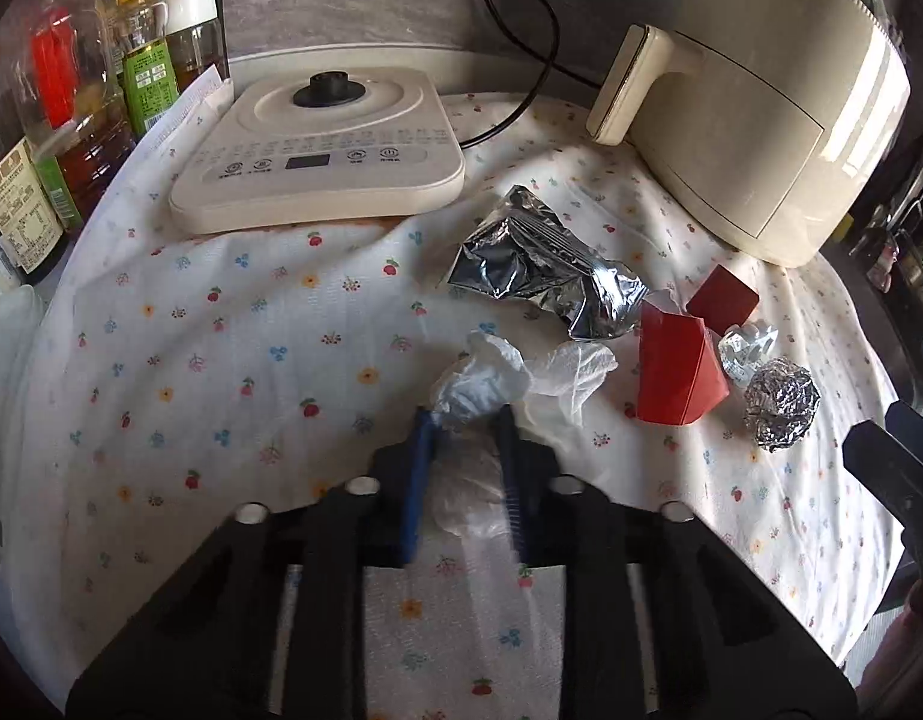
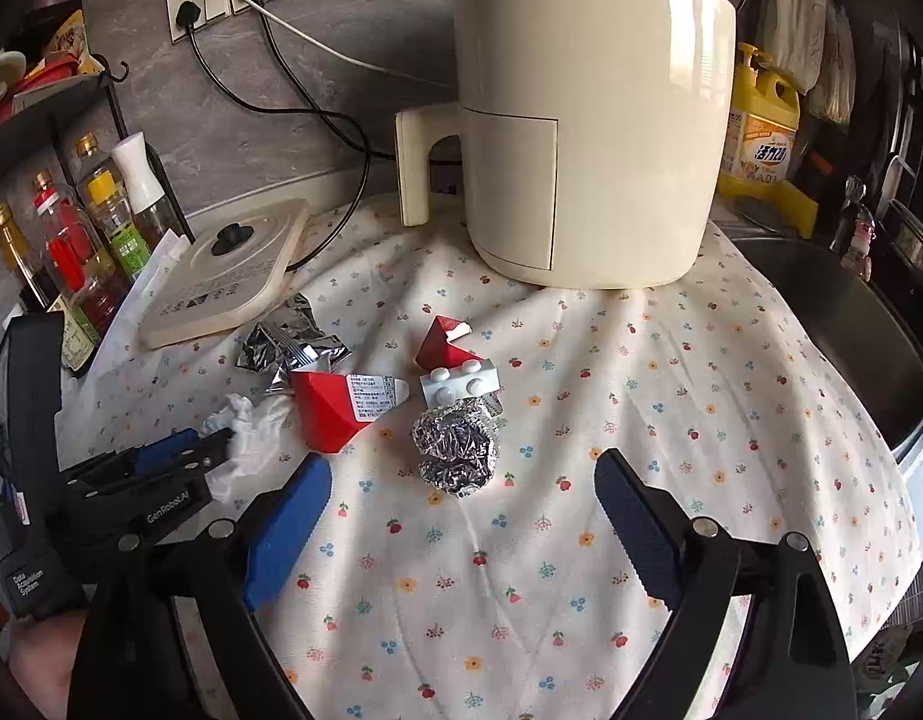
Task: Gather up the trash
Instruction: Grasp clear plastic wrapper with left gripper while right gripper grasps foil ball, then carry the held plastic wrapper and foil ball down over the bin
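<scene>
On the table's flowered cloth (image 2: 581, 420), the left gripper (image 1: 464, 420) is closed on the crumpled white wrapper (image 1: 479, 384); thin plastic could slip free or drag the cloth. The right gripper (image 2: 461, 480) gapes wide and empty before the foil ball (image 2: 458, 450), which could roll away if nudged.

The cloth (image 2: 581, 540) is white with small flowers. The fryer (image 2: 593, 120) is cream, the cartons (image 2: 329, 414) red, the foil ball (image 2: 458, 450) silver.
</scene>
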